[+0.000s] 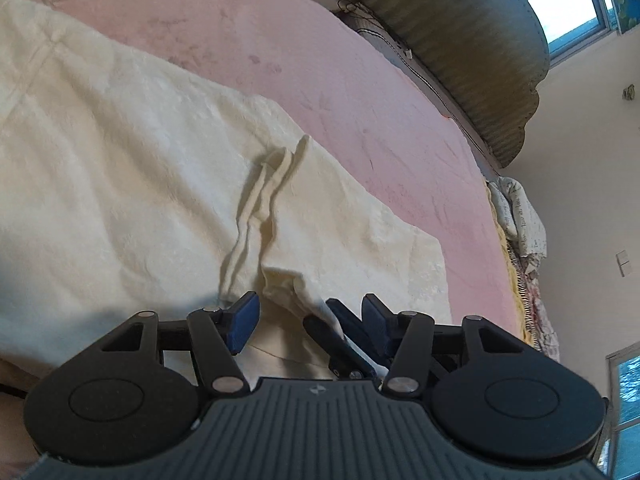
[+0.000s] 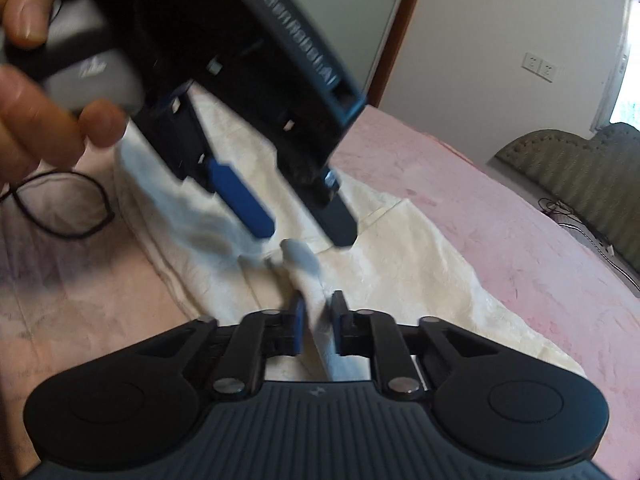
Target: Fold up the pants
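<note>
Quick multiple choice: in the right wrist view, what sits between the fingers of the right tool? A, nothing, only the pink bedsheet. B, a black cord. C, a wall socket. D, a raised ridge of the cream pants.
D: the right tool has its blue pads pinched on a raised ridge of the cream pants, which lie on the pink bedsheet; the black cord lies off to the side.

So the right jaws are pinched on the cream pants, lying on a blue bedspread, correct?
Not quite: the bedspread is pink, not blue, as the right wrist view shows. The right gripper does pinch a ridge of the cream pants.
</note>
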Action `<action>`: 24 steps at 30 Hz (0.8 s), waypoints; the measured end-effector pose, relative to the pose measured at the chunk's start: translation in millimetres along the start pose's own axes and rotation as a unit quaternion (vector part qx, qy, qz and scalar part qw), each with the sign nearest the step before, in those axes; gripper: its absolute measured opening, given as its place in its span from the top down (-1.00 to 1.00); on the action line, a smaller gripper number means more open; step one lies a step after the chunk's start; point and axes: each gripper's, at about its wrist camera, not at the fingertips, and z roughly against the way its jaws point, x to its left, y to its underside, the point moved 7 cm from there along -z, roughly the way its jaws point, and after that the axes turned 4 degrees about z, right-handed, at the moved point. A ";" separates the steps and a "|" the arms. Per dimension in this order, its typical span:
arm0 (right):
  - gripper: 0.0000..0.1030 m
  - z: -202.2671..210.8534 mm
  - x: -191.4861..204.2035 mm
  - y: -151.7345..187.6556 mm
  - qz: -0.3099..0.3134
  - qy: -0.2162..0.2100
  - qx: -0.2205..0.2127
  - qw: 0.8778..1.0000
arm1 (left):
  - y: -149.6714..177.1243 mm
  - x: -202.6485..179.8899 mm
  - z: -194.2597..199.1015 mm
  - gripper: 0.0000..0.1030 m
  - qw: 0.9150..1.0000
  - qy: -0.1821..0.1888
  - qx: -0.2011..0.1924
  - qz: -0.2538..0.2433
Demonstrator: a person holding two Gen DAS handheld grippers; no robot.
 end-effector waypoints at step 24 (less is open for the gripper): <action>0.78 -7.7 -27.7 17.4 -0.115 -0.066 0.031 0.991 | 12.0 27.9 -27.5 0.88 0.997 0.011 0.019 0.080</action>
